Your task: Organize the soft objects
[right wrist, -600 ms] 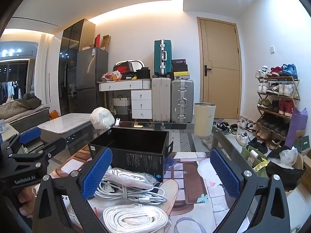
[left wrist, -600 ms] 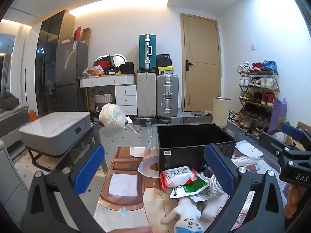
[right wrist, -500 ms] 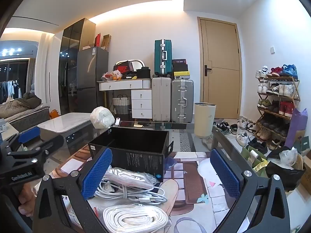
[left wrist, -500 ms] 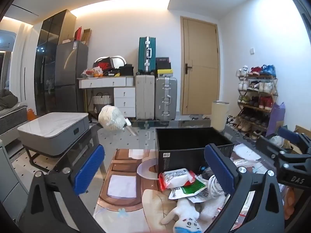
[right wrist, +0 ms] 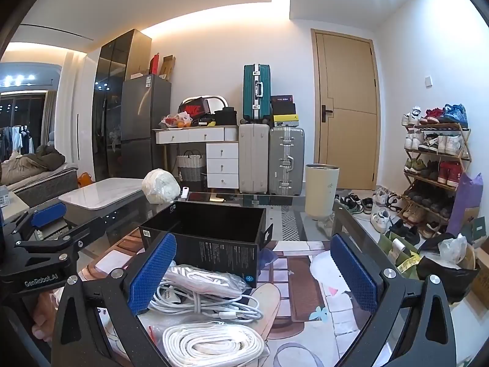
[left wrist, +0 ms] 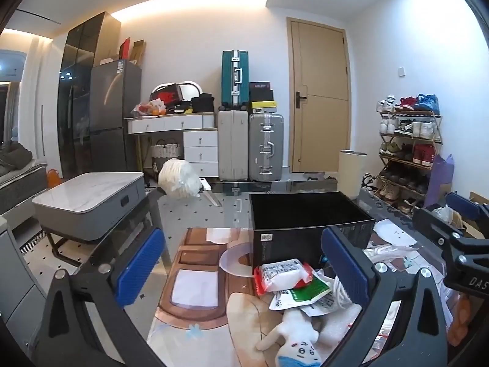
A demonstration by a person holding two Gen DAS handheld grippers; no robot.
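Holding both tongs above the glass table (left wrist: pixel 195 214), nothing gripped. Left gripper (left wrist: pixel 244 272) is spread wide, blue pads (left wrist: pixel 139 264) well apart with only air between. Right gripper (right wrist: pixel 252 275) same: spread wide, empty.

Black open-top box (left wrist: pixel 308 214) sits on the glass ahead of both tongs, interior dark, can't tell if anything is in it.

Soft stuff, left wrist view: white plush toy (left wrist: pixel 298 336) lies near the bottom edge, between my left fingers. Just beyond it, a red-and-white tissue pack (left wrist: pixel 284 275) rests on a green-and-white packet (left wrist: pixel 305 292), both just in front of the box.

Right wrist view: coiled white rope (right wrist: pixel 214 344) lies nearest, low between the fingers. Behind it a bundle of white cables (right wrist: pixel 207 301), then a clear bag of white cord (right wrist: pixel 207 276) touching the box front (right wrist: pixel 220 253).

White bagged bundle (left wrist: pixel 180 179) sits at the table's far left end, well apart from the rest.

Each gripper shows at the edge of the other's view: right one (left wrist: pixel 458 238) on the right side, left one (right wrist: pixel 45 244) on the left.
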